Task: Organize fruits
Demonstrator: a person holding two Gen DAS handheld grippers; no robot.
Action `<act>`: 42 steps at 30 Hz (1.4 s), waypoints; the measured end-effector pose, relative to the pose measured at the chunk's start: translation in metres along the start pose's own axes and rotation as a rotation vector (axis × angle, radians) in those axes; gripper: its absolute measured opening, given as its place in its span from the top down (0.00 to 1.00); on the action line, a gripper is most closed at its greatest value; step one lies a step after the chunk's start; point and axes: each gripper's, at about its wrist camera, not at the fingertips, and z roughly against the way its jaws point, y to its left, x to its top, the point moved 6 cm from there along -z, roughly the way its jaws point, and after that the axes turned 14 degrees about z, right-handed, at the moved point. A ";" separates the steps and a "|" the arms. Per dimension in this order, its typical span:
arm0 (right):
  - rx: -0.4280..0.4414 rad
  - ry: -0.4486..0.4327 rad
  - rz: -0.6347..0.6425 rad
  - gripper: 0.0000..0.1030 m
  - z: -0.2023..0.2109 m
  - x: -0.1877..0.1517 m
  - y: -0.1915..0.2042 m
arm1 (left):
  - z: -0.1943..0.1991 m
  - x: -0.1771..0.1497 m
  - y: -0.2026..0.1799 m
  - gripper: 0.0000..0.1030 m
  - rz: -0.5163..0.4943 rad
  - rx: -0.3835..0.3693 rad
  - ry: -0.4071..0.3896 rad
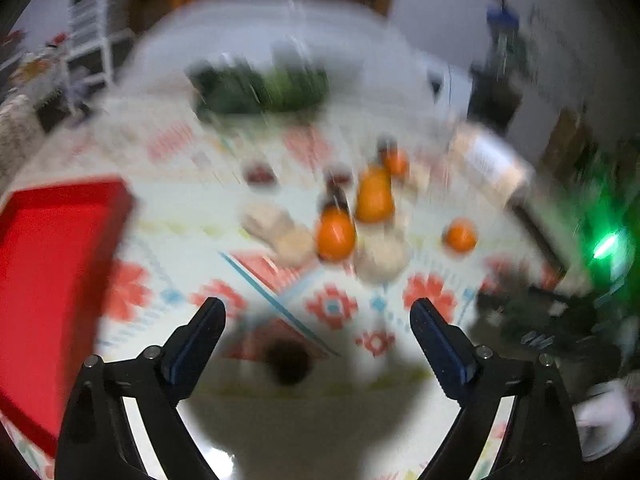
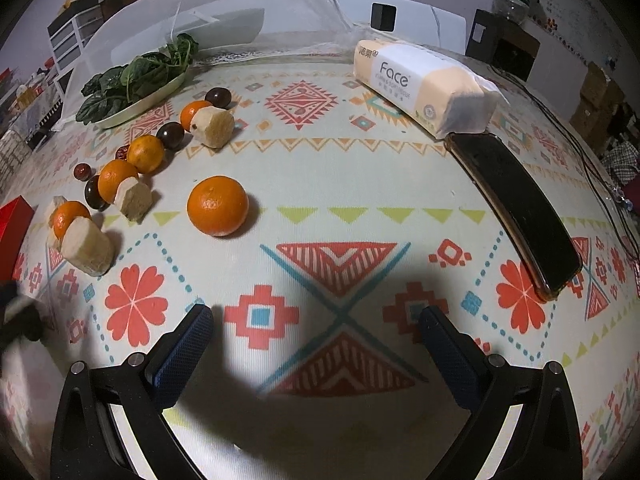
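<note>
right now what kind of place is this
Most likely a home dining table: a patterned tablecloth, a mesh food cover, a plate of leafy greens and a tissue pack.

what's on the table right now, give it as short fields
surface: patterned tablecloth
oranges: one apart, others in a row at left
other fruit: pale cut chunks, dark round fruits
greens: on a plate, far left
red box: left edge
tissue pack: far right
phone: beside the pack
left gripper: open, empty
right gripper: open, empty
</note>
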 end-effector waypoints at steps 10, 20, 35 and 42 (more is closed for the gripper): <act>0.021 -0.018 0.034 0.00 0.009 -0.013 0.001 | 0.177 0.069 0.047 0.03 -0.015 0.002 -0.515; 0.051 -0.102 0.097 0.02 0.036 -0.013 0.024 | 0.144 0.045 0.049 0.00 -0.040 -0.033 -0.360; 0.322 -0.214 0.244 0.31 0.020 0.050 0.124 | 0.040 -0.020 0.048 0.31 -0.109 -0.083 -0.020; 0.354 -0.188 0.257 0.60 0.007 0.056 0.133 | 0.004 -0.037 0.024 0.31 -0.199 -0.069 0.077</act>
